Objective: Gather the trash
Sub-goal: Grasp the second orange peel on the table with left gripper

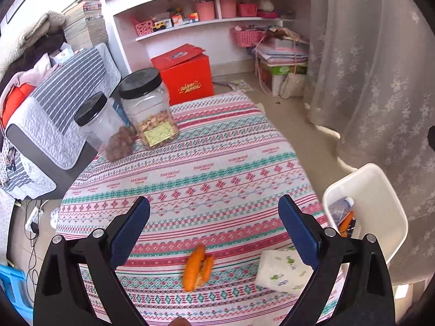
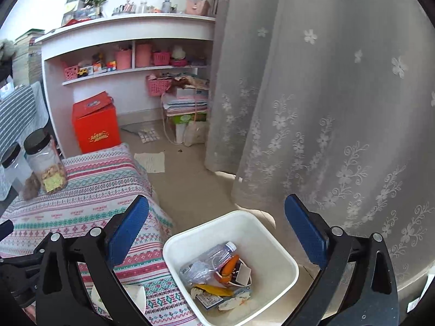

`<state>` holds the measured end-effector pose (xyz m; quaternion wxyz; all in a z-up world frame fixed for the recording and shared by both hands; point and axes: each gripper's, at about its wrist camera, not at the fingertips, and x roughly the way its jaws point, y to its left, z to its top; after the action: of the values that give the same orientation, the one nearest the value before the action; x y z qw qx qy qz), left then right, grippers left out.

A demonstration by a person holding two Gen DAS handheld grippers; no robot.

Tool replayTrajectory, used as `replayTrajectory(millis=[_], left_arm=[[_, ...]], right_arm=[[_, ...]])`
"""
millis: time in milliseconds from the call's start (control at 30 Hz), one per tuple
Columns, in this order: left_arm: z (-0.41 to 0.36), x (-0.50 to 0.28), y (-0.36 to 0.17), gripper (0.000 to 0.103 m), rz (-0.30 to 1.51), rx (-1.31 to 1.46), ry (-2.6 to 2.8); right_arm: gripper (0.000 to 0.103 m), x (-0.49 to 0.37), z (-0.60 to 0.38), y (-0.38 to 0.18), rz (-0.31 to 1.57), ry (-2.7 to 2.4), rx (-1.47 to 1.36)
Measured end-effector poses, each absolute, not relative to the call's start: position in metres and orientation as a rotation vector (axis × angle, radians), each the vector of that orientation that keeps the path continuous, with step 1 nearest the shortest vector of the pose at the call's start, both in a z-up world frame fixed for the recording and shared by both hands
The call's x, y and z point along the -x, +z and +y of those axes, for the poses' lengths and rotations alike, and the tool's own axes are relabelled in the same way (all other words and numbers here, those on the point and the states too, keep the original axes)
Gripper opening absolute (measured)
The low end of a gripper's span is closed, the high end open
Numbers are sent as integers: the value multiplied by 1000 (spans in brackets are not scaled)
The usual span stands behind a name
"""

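Note:
A piece of orange peel (image 1: 196,269) lies on the patterned tablecloth (image 1: 190,168), below and between the fingers of my open, empty left gripper (image 1: 214,222). A white patterned tissue pack (image 1: 282,271) lies to the peel's right, partly behind the right finger; its edge shows in the right wrist view (image 2: 133,296). The white trash bin (image 2: 187,239) stands on the floor by the table's right edge, holding a plastic bottle (image 2: 217,254), orange peel (image 2: 231,266) and wrappers. My right gripper (image 2: 217,225) is open and empty above the bin. The bin also shows in the left wrist view (image 1: 380,190).
Two black-lidded clear jars (image 1: 146,108) and a brown lump (image 1: 119,144) stand at the table's far left. A striped, quilt-covered seat (image 1: 54,114) is left of the table. A red box (image 1: 187,78), white shelves (image 1: 206,21) and a lace curtain (image 2: 326,108) lie beyond.

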<state>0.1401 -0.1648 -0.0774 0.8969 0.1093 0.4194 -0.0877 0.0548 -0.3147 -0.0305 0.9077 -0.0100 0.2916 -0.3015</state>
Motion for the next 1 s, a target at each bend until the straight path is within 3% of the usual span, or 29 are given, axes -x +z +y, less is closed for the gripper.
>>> replayTrajectory(millis=[633,767,833,867,900,1000], left_arm=[[-108,-165,-202,88,1307,-189,-231],[-113,-162,-222,67,1359,-228,-272],[-114,-160,-225,62,1349,-231,-298],[-115,-158,-223,50,1339,-235,-320],[-116,-156,-221,31,1334,-232,-348],[-110,-151,-211,21,1322,-216,-369]], right_arm=[[96,-96,-255,-79,788,-380,218],[96,-97,-245,-92,832,-244,277],[96,-99,-237,-101,863,-167,316],[96,-99,-232,-107,881,-121,340],[96,-99,-227,-113,901,-77,366],[96,-100,-210,-137,991,51,447]])
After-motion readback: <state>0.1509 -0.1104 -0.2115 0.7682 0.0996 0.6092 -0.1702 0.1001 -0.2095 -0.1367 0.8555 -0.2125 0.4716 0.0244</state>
